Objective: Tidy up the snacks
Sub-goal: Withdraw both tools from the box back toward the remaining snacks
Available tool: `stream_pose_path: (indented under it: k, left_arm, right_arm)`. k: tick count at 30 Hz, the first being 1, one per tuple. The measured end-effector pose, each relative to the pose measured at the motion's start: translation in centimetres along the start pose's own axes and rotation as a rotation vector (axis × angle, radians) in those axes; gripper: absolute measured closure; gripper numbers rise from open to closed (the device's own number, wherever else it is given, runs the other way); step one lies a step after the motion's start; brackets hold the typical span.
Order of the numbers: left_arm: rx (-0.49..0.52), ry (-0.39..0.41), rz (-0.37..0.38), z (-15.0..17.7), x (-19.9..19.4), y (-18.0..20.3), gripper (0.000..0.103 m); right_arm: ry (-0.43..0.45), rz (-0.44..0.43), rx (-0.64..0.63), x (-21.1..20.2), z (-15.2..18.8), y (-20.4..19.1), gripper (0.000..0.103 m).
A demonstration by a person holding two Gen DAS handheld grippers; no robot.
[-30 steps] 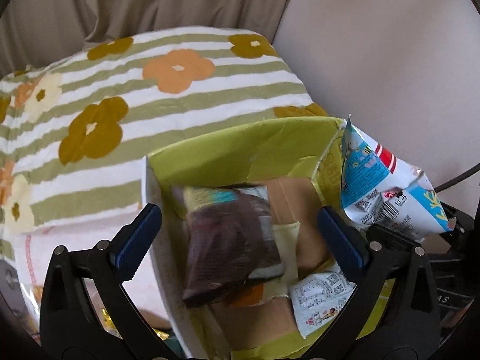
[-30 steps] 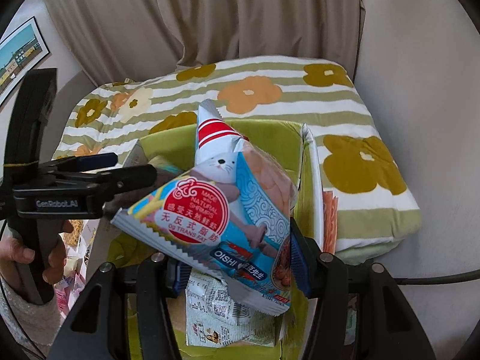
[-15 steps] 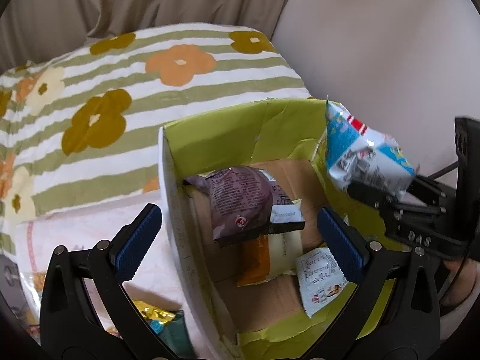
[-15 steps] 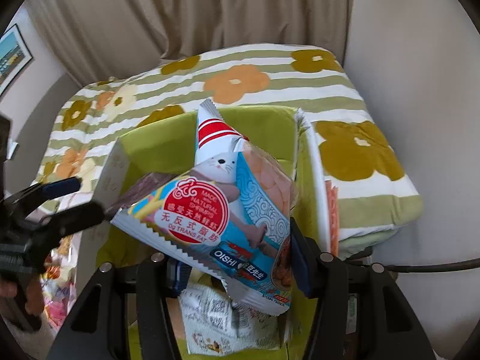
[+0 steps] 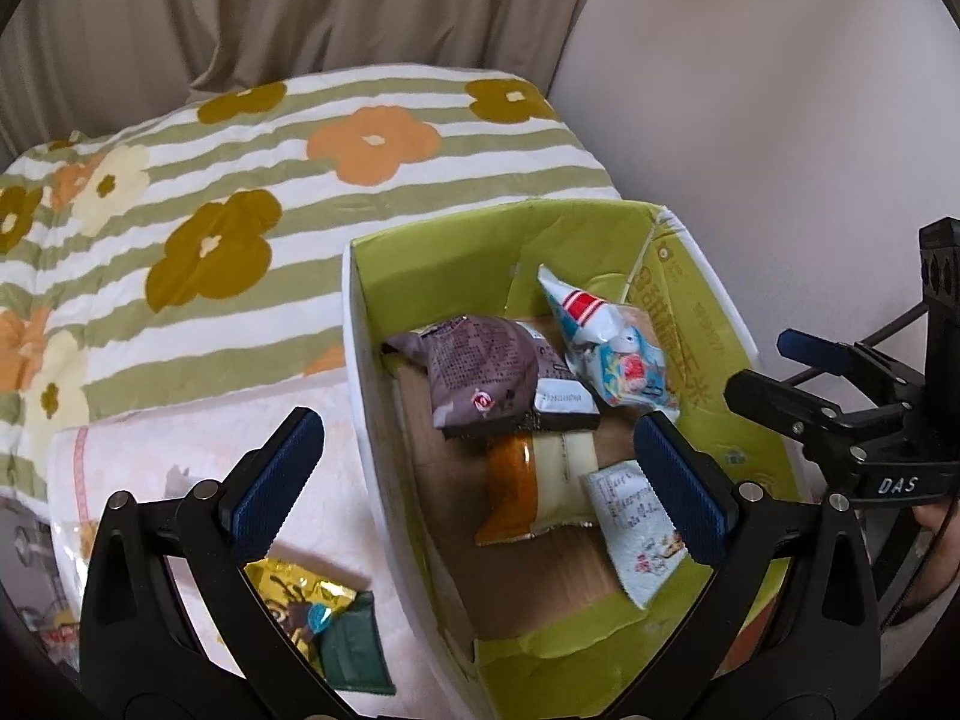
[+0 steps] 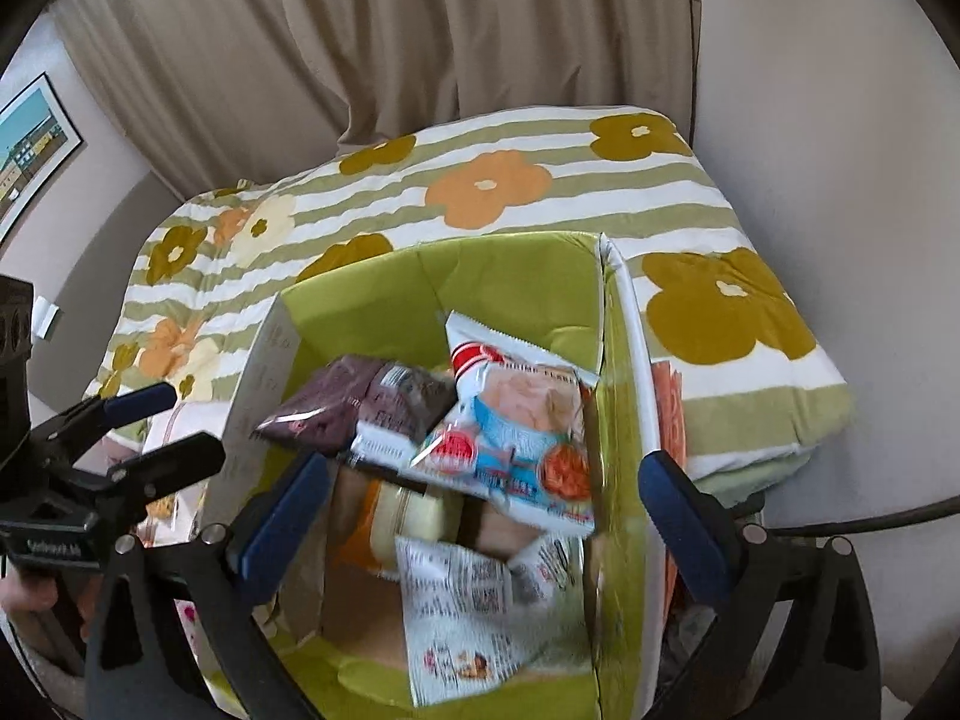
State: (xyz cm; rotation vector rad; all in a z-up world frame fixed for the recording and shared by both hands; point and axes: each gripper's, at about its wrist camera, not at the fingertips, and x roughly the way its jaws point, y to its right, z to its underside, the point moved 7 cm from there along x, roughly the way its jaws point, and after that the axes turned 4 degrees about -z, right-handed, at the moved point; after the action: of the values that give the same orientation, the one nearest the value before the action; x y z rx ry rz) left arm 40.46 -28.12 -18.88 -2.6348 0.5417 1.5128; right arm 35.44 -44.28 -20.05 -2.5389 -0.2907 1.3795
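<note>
Released since the earlier frame, the blue-and-white shrimp chip bag [image 6: 516, 438] is now lying inside the green box [image 6: 372, 282], just ahead of the right tongs [image 6: 483, 516], whose jaws have just been opening and are now standing at their widest with nothing between the pads. Nearest those tongs, a white printed packet [image 6: 462, 612] is resting on the cardboard floor, with an orange-and-cream packet [image 6: 396, 516] beside it. Beyond them, the chip bag is leaning partly over a dark purple bag [image 6: 354, 405], toward the far wall of the box.

Over on the left side, the left tongs [image 5: 480, 480] are hanging wide open and empty, straddling the near wall of the box, and they have been drawing back from the purple bag they were over a moment ago. Just below their left finger, outside the box, a gold packet [image 5: 294, 600] and a dark green packet [image 5: 354, 654] are still waiting on the pale pink towel [image 5: 180, 456]. Farther off, the flowered quilt [image 5: 300, 138] is spreading toward the curtain [image 5: 270, 6].

Judging by this, four snacks are in the box, and at least those two are remaining to be picked up.
</note>
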Motion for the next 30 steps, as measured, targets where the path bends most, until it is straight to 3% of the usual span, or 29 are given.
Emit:
stream_pose_path:
  k: [8, 13, 18, 30]
  left_arm:
    - [-0.041, 0.08, -0.024, 1.4, -5.7, 0.1, 0.001]
    - [-0.079, 0.121, -0.081, 3.3, -9.5, -1.3, 0.001]
    - [-0.152, 0.137, -0.166, 6.9, -13.0, -3.8, 0.001]
    - [-0.308, 0.152, -0.269, 15.8, -19.6, -12.1, 0.001]
  right_arm:
    - [0.075, -0.057, -0.066, -4.5, -0.1, -3.2, 0.0]
    - [0.105, -0.114, -0.146, -6.2, 0.2, -6.6, 0.0]
    - [0.149, -0.17, -0.234, -7.4, 1.3, -10.2, 0.0]
    - [0.107, -0.321, -0.295, -6.9, 5.5, -19.0, 0.0]
